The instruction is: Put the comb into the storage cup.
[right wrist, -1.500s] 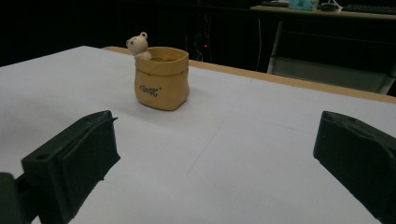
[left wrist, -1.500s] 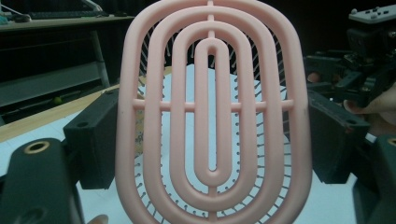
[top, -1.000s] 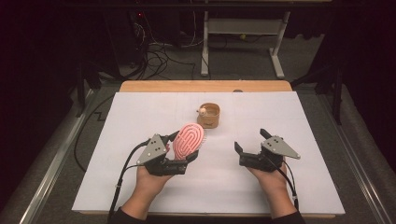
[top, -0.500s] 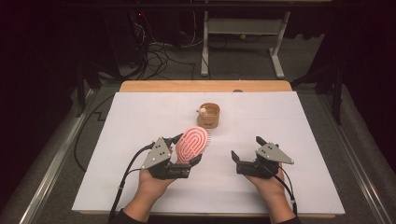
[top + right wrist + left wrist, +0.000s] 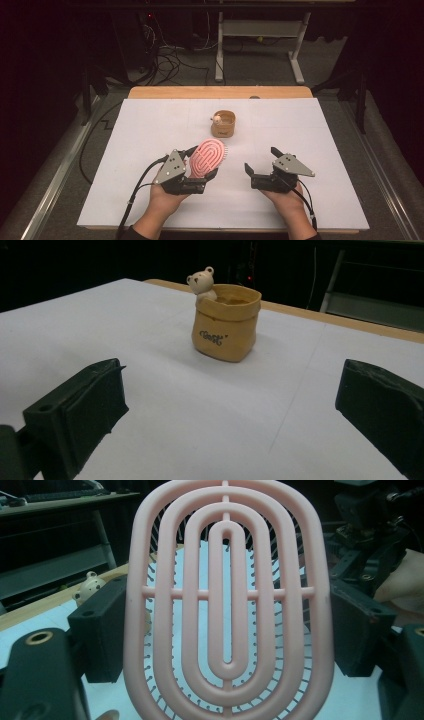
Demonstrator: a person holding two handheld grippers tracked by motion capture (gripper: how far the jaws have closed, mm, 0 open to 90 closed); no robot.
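Pink oval hairbrush clamped in the left gripper (image 5: 200, 172) above a white table (image 5: 150, 130).

The pink plastic oval hairbrush (image 5: 227, 600), of concentric looped ribs over fine white bristles, stands tilted between the matte black jaws at near left; right gripper (image 5: 260, 167), jaws wide apart and empty, at near right; tan sack-shaped ceramic pot with a cream bear figure (image 5: 226, 322) farther off, at table centre.

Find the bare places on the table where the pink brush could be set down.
Free: the white sheet left of the left gripper, and right of the pot. Crowded: the strip between the pink brush and right gripper.
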